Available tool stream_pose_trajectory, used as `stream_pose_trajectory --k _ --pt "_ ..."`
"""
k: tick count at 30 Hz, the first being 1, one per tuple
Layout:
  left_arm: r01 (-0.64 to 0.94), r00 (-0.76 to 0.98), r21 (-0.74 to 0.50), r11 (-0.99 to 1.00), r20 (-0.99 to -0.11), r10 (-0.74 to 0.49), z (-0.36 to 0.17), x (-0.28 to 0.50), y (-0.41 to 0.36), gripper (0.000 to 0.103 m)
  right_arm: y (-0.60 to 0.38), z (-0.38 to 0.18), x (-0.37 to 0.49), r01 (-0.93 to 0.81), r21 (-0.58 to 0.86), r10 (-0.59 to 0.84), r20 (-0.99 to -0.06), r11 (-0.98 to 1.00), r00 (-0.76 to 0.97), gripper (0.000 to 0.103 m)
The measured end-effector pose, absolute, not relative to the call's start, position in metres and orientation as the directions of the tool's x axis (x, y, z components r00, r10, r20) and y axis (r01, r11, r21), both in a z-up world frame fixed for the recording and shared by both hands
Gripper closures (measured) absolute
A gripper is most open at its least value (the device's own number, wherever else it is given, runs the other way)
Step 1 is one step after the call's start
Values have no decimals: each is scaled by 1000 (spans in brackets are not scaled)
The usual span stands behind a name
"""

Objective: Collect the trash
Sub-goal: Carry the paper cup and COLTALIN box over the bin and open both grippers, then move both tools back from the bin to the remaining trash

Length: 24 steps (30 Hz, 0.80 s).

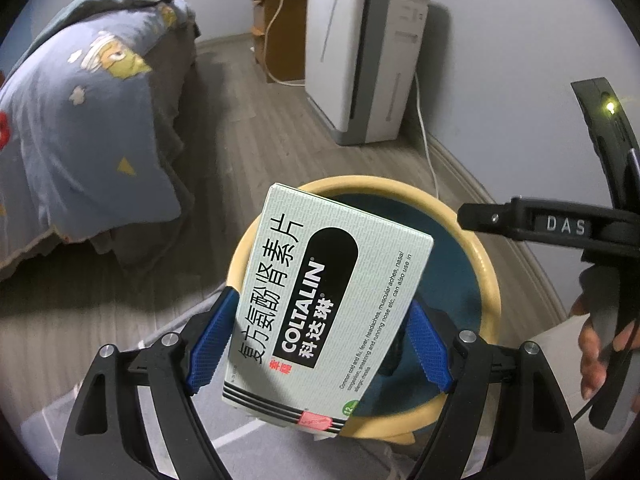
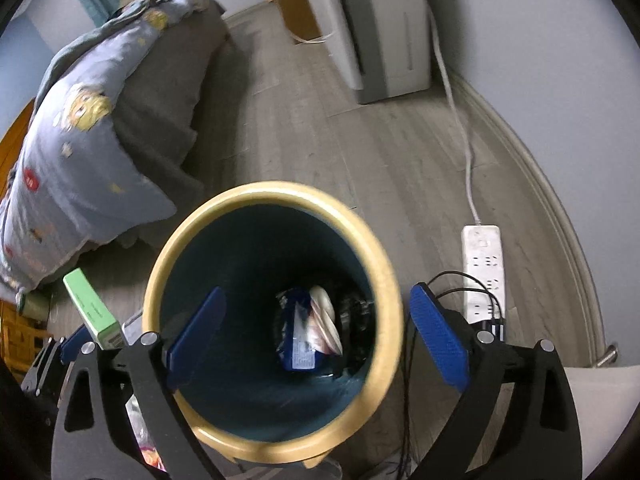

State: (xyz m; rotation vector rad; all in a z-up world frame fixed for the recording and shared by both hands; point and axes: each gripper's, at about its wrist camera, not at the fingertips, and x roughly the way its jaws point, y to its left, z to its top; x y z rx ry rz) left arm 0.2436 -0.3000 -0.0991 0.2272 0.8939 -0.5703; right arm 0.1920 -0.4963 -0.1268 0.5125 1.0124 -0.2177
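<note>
My left gripper (image 1: 324, 302) is shut on a pale green Coltalin medicine box (image 1: 328, 304), its blue pads (image 1: 212, 340) pressing both long sides. The box hangs tilted over the near rim of a round bin (image 1: 486, 264) with a yellow rim and dark blue inside. In the right wrist view the same box (image 2: 92, 312) shows edge-on at the left, beside the bin (image 2: 272, 190). My right gripper (image 2: 316, 292) stands open right above the bin's mouth, with nothing between its fingers. Trash lies at the bottom: a blue packet (image 2: 298, 344) and a white round lid (image 2: 326, 320).
A bed with a blue patterned quilt (image 1: 80, 120) fills the left. A white air purifier (image 1: 360, 60) and a wooden cabinet (image 1: 280, 36) stand by the far wall. A white power strip (image 2: 482, 268) with its cable lies on the floor right of the bin.
</note>
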Motion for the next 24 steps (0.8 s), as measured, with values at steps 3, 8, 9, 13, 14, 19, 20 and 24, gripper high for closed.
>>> stream_pose_trajectory --k 3,8,9,13,14,19,20,24 --pt "578 494 -51 814 -772 -400 -95 243 -310 22 -509 -127 188 450 312 39 -854 837 519 11" --pt "582 515 -41 812 -754 -407 -89 242 -317 12 -522 -129 184 491 311 16 -857 814 515 11" --pt "581 514 -42 813 -755 -406 -90 244 -317 11 -523 -129 184 494 310 16 -858 812 513 11" --pt "561 513 -31 827 -771 -378 -91 246 -311 11 -521 -129 187 492 314 25 -861 812 508 10" --pt "558 516 -29 829 -770 -375 -89 245 -308 11 -519 -128 188 488 313 26 -861 815 508 10" --pt "520 542 -13 854 -767 -342 -81 239 -283 10 -503 -123 190 446 294 33 -862 845 505 7" --pt "512 547 -12 859 -767 -337 -79 239 -279 10 -498 -121 191 432 284 32 -863 856 504 7" --pt "460 579 -10 888 -755 -308 -67 228 -247 10 -477 -113 191 383 244 17 -861 891 508 6"
